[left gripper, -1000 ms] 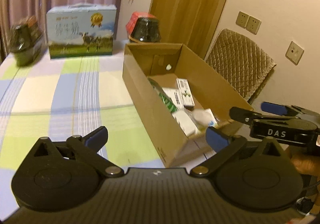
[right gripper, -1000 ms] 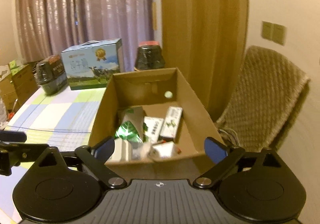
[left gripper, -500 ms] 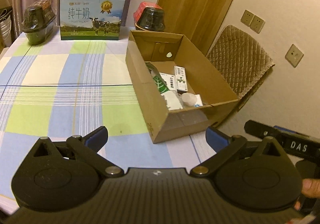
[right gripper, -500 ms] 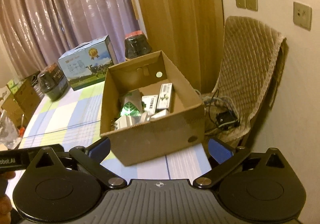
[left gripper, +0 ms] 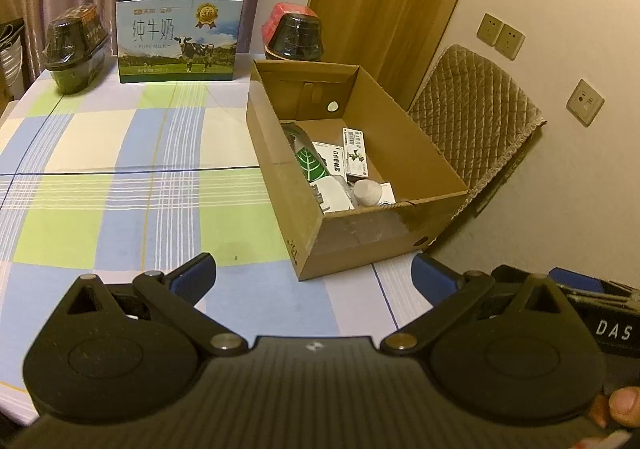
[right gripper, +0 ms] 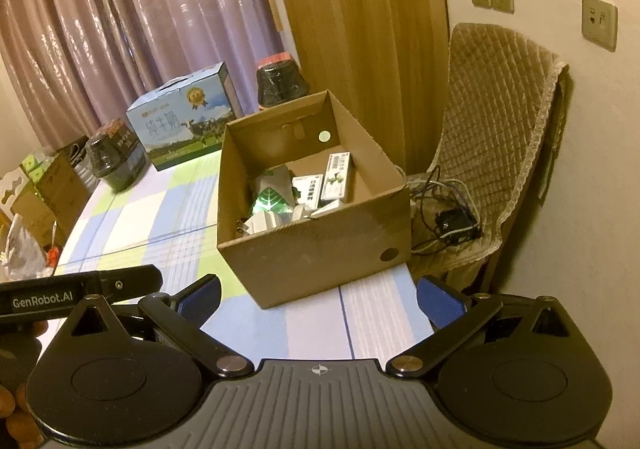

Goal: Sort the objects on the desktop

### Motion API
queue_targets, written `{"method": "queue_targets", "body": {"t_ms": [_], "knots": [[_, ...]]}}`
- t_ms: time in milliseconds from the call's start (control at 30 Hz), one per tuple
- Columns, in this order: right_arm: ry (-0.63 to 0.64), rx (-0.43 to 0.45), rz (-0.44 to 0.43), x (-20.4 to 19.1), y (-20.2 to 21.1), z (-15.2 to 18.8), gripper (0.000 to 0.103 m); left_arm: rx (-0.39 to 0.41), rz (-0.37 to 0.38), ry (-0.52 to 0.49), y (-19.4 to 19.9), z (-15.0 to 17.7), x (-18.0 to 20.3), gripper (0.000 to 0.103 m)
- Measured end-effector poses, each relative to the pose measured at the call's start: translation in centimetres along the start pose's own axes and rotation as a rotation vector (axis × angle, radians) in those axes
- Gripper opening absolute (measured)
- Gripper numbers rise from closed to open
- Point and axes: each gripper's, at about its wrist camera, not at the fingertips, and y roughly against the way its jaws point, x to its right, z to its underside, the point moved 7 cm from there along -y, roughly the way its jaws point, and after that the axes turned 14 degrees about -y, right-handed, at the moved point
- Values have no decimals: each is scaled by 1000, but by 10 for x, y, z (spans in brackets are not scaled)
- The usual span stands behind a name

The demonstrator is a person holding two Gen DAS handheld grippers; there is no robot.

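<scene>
Open cardboard box (left gripper: 372, 237) on table edge holds small packets (left gripper: 355, 151)

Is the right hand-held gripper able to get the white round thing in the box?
Probably yes. The right hand-held gripper is open and holds nothing, and the cardboard box has no lid. The white round thing lies low behind the near wall, so it would likely have to come in from above.

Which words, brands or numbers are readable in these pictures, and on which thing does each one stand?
"纯牛奶" and "PURE MILK": milk carton.
"DAS": right gripper, seen in the left view.
"GenRobot.AI": left gripper, seen in the right view.
Small boxes in the cardboard box: print too small to read.
Dark jars: labels blurred.
</scene>
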Motion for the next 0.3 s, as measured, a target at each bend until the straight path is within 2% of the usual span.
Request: {"method": "queue_targets", "body": {"t_ms": [300], "knots": [[21, 6, 18, -1, -3, 3, 101, 12, -8, -13, -1, 1, -3, 102]]}}
